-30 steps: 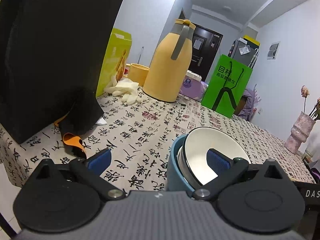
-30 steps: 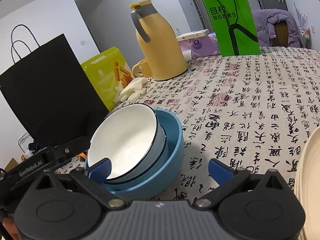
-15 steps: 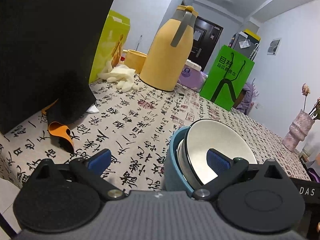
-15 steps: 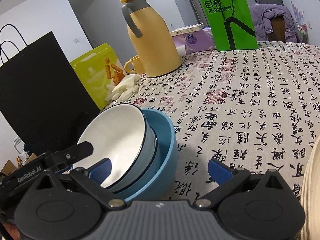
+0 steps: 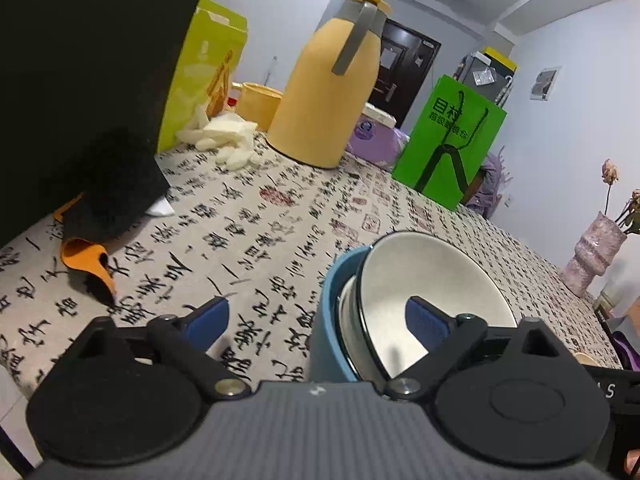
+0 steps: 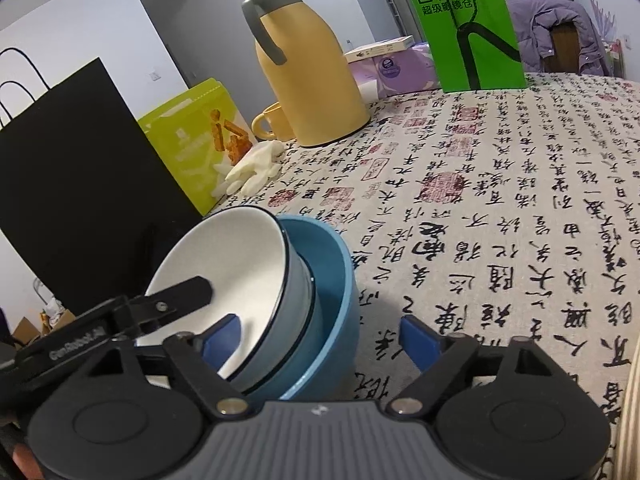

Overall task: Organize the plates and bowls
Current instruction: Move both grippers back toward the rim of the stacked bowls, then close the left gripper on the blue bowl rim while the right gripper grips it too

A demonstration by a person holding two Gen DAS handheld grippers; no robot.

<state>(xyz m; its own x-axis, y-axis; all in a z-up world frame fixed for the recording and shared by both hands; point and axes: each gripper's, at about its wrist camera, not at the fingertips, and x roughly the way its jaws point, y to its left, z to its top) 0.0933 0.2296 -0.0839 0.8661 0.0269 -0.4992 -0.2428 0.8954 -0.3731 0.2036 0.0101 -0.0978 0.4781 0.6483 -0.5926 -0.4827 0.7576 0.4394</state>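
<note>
Both grippers come in on the nested bowls from opposite sides, and that looks like the plan: a rim in each, so the stack can be lifted or pulled apart without tipping. The left gripper (image 5: pixel 316 320) has its jaws closing, one pad inside the white bowl (image 5: pixel 432 280), the other outside the blue bowl (image 5: pixel 332 320), both walls between them, pads not yet pressing; the right gripper (image 6: pixel 320 336) is closing too, straddling the near rims, one pad in the white bowl (image 6: pixel 224 264), one outside the blue bowl (image 6: pixel 332 288), nothing pinched that I can see. The stack sits tilted at the near edge of the tablecloth (image 6: pixel 500 208), leaning toward the black bag (image 6: pixel 80 168). The count: three nested bowls, I judge, with a grey one (image 6: pixel 298 292) between white and blue; one pale plate edge (image 6: pixel 630 408) at the far right; one yellow jug (image 6: pixel 308 76); one mug (image 6: pixel 272 122); one green bag (image 6: pixel 468 24).
</note>
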